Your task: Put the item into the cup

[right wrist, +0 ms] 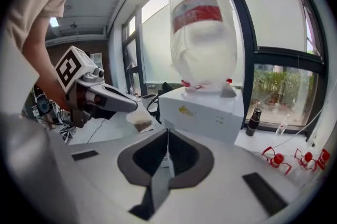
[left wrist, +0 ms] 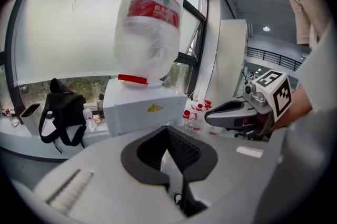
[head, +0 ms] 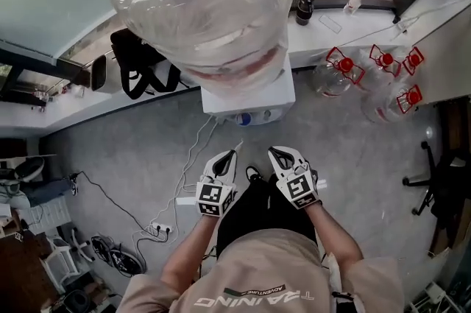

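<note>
My left gripper (head: 234, 152) is shut on a small white tea bag (right wrist: 140, 121) with brown contents, which hangs from its tips in the right gripper view. In the left gripper view the bag's white paper (left wrist: 169, 161) shows between the closed jaws. My right gripper (head: 274, 151) is held close beside it, shut, with nothing seen in it. Both point at the white water dispenser (head: 250, 94) just ahead, which carries a large clear water bottle (head: 206, 2). No cup shows in any view.
A black bag (head: 140, 68) sits on the white sill at the left. Several empty water bottles with red caps (head: 368, 72) stand on the floor at the right, near a black office chair (head: 441, 179). Cables and a power strip (head: 158, 229) lie at the left.
</note>
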A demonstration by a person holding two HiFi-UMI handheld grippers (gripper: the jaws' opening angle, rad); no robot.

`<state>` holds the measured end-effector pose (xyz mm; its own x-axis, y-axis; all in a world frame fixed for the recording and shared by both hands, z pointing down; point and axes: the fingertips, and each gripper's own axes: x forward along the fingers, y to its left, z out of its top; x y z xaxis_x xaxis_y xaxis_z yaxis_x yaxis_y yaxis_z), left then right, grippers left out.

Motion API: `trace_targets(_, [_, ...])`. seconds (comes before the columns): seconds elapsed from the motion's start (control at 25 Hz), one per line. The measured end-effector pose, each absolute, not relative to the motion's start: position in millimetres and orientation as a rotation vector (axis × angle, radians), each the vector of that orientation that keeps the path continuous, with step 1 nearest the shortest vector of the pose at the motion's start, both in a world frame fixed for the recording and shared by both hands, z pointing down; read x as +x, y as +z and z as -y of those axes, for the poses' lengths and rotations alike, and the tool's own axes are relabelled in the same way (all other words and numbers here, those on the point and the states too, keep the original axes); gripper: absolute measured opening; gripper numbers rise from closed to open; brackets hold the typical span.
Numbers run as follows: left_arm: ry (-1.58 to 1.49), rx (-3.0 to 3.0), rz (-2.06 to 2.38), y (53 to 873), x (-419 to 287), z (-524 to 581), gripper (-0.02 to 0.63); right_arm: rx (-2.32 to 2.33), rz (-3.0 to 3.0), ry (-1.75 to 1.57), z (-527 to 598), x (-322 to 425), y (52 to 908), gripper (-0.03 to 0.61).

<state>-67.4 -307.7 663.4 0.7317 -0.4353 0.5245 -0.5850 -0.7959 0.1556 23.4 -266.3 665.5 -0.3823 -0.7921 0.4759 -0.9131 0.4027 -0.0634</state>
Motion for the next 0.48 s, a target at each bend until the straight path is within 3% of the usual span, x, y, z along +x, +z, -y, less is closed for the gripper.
trace_targets(0.48, [0.748, 2.541, 0.813, 793, -49, 333, 0.008, 1.43, 2.259, 0.419, 301, 8, 793, 0.012])
